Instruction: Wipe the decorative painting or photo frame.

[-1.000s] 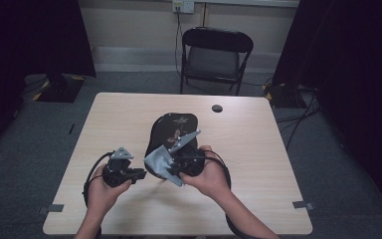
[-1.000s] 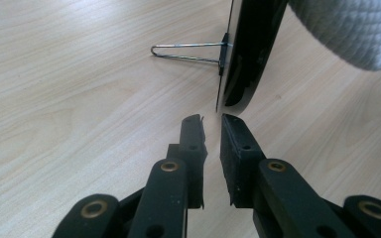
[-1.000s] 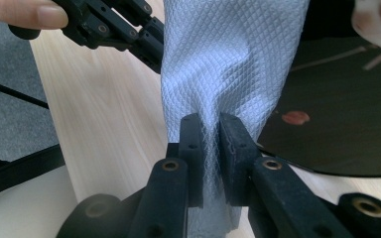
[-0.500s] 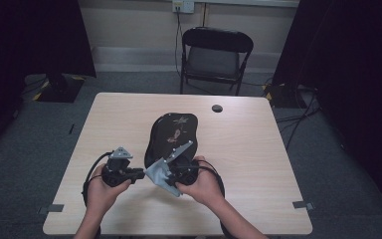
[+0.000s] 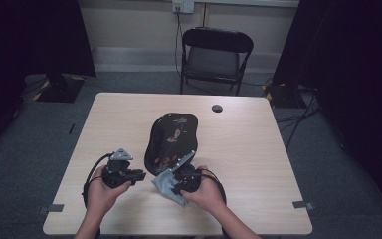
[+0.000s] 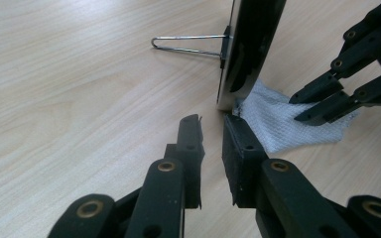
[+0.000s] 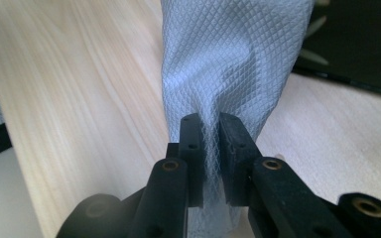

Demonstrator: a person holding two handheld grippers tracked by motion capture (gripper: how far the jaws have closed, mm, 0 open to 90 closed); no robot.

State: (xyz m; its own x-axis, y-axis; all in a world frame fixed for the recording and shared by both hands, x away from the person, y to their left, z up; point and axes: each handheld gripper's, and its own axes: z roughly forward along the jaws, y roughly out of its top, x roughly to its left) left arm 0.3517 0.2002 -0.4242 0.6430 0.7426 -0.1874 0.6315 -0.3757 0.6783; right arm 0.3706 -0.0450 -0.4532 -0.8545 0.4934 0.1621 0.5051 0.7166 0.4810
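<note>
Fingers (image 5: 178,189) of the right gripper (image 5: 175,188), seen in the high view, are clamped on a grey wiping cloth (image 5: 164,185). Over the last second that hand has sunk. A second ago the cloth was up against the lower face of the black flower-painted plaque (image 5: 171,137); now it hangs at the plaque's near bottom edge, close to the table (image 5: 248,149). The left gripper (image 5: 138,175) has kept its place just to the left of the plaque's foot. The plaque itself has not shifted and stands in the middle of the table.

In the left gripper view, the left gripper (image 6: 211,121) has its fingers drawn close together with nothing between them, their tips right by the plaque's lower corner. The plaque (image 6: 250,44) shows edge-on, propped by a wire stand (image 6: 188,43) behind it. The cloth (image 6: 278,119) is bunched against its base, with the right gripper (image 6: 300,109) pinching it from the far side.

In the right gripper view, the right gripper (image 7: 209,119) has a fold of the cloth (image 7: 228,54) squeezed between its pads. The cloth rises in front of them, with the dark plaque (image 7: 357,44) at the upper right.

The drop looks like the end of one downward wipe. The stroke seems to have reached the bottom, so the cloth probably has to be lifted for another pass.
</note>
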